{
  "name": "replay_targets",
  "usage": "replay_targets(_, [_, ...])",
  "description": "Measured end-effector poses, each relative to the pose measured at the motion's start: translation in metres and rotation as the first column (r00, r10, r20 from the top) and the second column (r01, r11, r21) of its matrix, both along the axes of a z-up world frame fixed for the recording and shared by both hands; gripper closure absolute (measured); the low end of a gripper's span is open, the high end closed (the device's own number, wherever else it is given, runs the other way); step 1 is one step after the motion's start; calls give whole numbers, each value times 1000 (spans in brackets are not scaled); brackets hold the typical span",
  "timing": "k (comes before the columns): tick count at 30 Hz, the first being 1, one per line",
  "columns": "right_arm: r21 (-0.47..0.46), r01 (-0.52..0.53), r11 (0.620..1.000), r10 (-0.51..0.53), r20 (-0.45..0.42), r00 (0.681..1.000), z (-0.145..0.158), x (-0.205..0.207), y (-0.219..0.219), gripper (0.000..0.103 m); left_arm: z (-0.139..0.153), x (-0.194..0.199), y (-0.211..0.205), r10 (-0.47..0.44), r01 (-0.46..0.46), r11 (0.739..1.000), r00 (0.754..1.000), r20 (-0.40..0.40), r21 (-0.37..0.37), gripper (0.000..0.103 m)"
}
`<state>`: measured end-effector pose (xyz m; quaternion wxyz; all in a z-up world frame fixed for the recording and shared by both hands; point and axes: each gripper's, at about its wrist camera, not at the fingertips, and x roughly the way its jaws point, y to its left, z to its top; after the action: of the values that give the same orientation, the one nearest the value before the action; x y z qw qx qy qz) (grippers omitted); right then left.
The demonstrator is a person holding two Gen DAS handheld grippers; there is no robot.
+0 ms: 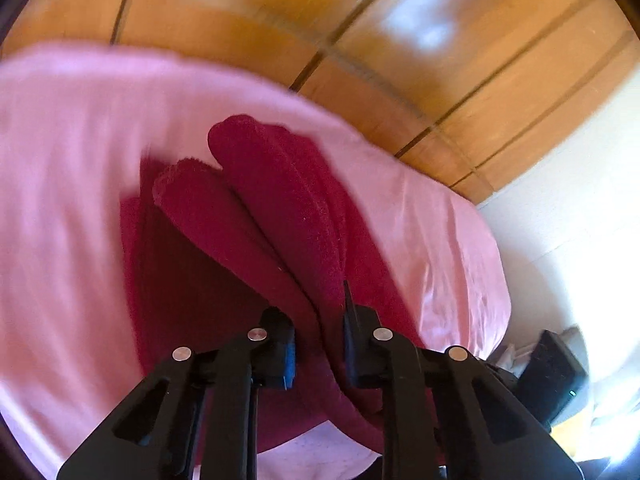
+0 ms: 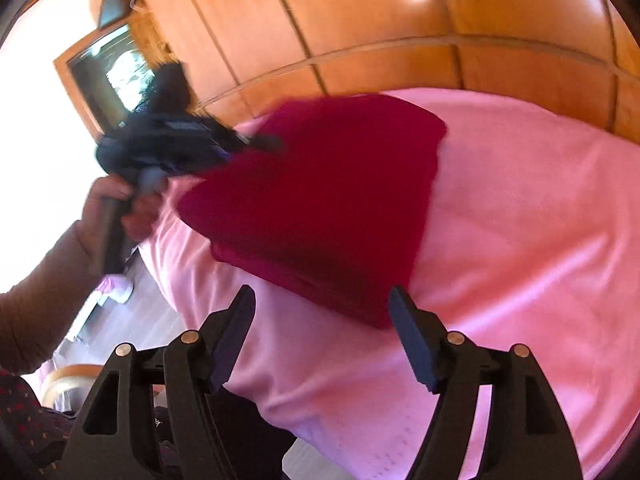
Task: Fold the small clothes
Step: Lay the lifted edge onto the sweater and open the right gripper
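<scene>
Two wrist views over one pink sheet [image 1: 60, 160]
Left camera sat close behind the red garment [image 1: 280, 200], facing the wooden wardrobe [image 1: 400, 60]; right camera looked from farther back; both shared these.

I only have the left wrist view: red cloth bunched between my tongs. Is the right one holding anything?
Observer: No. The right tongs are open, with only the pink sheet between them.
Operator: How near the cloth are they?
Observer: The cloth's near corner lies just ahead of the right finger, not gripped.
Operator: How does the cloth sit overall?
Observer: The left tongs lift one edge; the rest rests on the sheet.
</scene>
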<state>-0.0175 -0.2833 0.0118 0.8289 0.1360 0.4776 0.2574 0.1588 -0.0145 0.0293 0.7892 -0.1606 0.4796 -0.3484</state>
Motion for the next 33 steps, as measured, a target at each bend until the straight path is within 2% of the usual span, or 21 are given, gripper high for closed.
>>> replay_targets(2, [0, 10, 1000, -10, 11, 1000, 2, -6, -1, 34, 22, 0, 6, -14, 12, 1000, 998, 67, 17, 86])
replay_targets(4, [25, 19, 999, -20, 24, 1000, 5, -3, 4, 36, 28, 2, 14, -16, 10, 998, 995, 100, 62, 86])
replay_targets(6, [33, 11, 999, -13, 44, 999, 7, 0, 15, 37, 22, 10, 19, -5, -3, 996, 996, 87, 88, 86])
replay_targets(11, [11, -71, 997, 70, 55, 996, -2, 12, 51, 43, -28, 30, 38, 28, -27, 988, 1000, -9, 154, 86])
replay_targets(16, [-33, -105, 994, 104, -33, 994, -30, 20, 75, 43, -72, 35, 48, 68, -53, 983, 995, -76, 175, 86])
replay_targets(18, [-32, -120, 992, 119, -43, 992, -35, 17, 78, 43, -77, 35, 52, 93, -78, 984, 992, -89, 160, 79])
replay_targets(19, [-37, -131, 991, 129, -40, 991, -34, 16, 79, 43, -75, 34, 55, 119, -104, 981, 989, -86, 162, 68])
replay_targets(20, [-39, -148, 988, 147, -45, 988, -31, 15, 79, 43, -70, 32, 58, 146, -131, 975, 987, -73, 178, 61])
replay_targets(22, [-29, -175, 984, 173, -50, 984, -24, 16, 79, 43, -54, 27, 63, 193, -183, 966, 981, -35, 184, 61])
replay_targets(25, [-30, -195, 980, 194, -28, 981, -8, 17, 66, 43, -15, 12, 73, 224, -228, 968, 973, 51, 101, 61])
replay_targets(27, [-28, -162, 986, 162, -9, 987, 1, 21, 55, 43, 4, 2, 70, 206, -212, 976, 973, 107, 46, 61])
replay_targets(29, [-19, -104, 994, 104, 5, 995, 9, 33, 41, 43, 20, -12, 55, 172, -179, 983, 970, 174, 27, 61])
replay_targets(31, [-33, -23, 999, 23, 3, 1000, 11, 48, 28, 43, 21, -20, 34, 132, -141, 989, 971, 202, 33, 61])
replay_targets(33, [-72, 71, 995, -71, -6, 997, 7, 70, 20, 42, 14, -27, 18, 99, -118, 990, 970, 222, 75, 61])
